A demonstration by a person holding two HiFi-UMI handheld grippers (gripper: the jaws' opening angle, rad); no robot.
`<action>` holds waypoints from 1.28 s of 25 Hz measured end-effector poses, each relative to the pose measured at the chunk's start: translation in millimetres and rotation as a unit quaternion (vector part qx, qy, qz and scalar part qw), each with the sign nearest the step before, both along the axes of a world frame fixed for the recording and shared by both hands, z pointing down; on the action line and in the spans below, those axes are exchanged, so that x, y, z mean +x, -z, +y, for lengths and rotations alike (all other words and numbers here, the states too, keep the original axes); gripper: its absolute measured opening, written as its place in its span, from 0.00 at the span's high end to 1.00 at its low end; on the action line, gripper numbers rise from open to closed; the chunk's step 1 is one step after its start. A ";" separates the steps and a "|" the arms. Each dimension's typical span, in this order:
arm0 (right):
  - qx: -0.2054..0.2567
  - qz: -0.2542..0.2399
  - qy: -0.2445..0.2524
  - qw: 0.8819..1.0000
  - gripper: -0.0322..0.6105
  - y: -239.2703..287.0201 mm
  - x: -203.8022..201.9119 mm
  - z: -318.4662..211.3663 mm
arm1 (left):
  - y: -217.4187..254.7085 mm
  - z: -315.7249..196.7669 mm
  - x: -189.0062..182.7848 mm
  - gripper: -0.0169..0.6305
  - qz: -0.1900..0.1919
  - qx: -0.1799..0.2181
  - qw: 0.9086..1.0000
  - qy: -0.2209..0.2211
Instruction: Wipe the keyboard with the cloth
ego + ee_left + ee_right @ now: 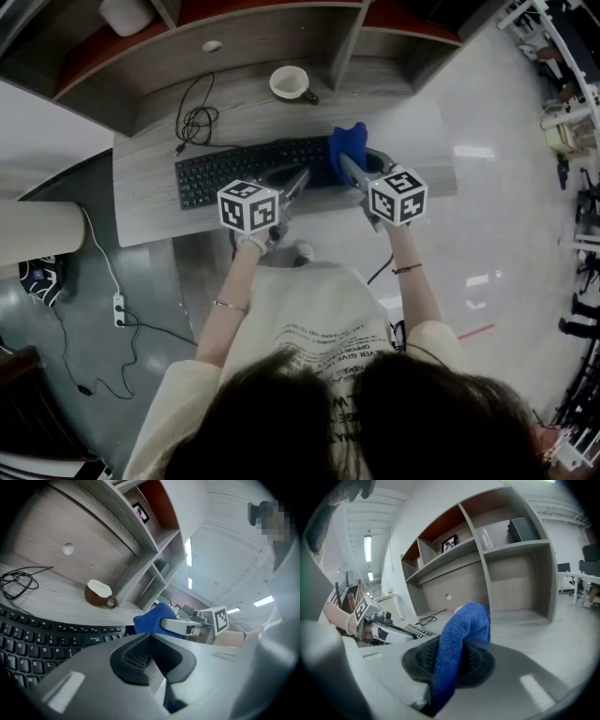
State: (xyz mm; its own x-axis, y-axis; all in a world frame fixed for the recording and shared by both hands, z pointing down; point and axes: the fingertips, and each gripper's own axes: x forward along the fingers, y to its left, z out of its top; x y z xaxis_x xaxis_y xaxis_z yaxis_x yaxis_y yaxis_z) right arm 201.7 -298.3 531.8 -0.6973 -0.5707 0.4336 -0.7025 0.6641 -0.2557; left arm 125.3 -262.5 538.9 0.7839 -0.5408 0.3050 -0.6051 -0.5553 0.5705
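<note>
- Cloth (461, 634), blue and fuzzy, is pinched between the jaws of the right gripper (450, 665), whose dark pads press on it from either side
- One fold of the cloth stands up above the pads and curls over, while a narrower tail hangs down below them
- Seen from the head view, the cloth sits over the right end of the black keyboard (246, 171); whether it touches the keys cannot be told
- The left gripper (149, 654) has its jaws pressed together with nothing between them
- In the head view the left gripper's tip is over the front edge of the keyboard, right of its middle, near the right gripper but apart from it
- Both grippers point away from the person, towards the back of the desk (145, 211), and each carries its marker cube nearest the body
- The keyboard lies lengthwise along the pale wood-grain desk
- A brown cup (99, 594) with a white inside stands on the desk behind the keyboard, well apart from it, handle turned to the person's right
- A thin black cable (195, 120) lies in a loose tangle on the desk behind the keyboard's left half
- A shelf unit (506, 545) with open compartments rises at the back of the desk; a small framed picture (449, 542) stands in one upper compartment
- A white power strip (119, 309) lies on the grey floor to the person's left, with a cord running from it
</note>
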 end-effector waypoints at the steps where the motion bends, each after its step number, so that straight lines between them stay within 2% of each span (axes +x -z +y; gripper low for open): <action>1: -0.002 -0.001 -0.001 1.000 0.86 -0.7 -1.6 0.1 | -0.6 0.3 -2.3 0.98 0.000 -0.001 1.000 0.000; 32: -0.024 -0.001 -0.035 0.999 0.86 -11.1 -51.0 -1.5 | -5.2 6.4 -65.1 0.98 -0.002 -0.013 1.000 -0.013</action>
State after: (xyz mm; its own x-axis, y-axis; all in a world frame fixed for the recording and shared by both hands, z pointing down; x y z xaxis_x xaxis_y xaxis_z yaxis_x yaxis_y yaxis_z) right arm 150.8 -299.8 543.0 -0.6579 -0.5962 0.4602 -0.7458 0.6006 -0.2882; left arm 60.2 -256.2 544.1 0.7967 -0.5115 0.3218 -0.5926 -0.5565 0.5824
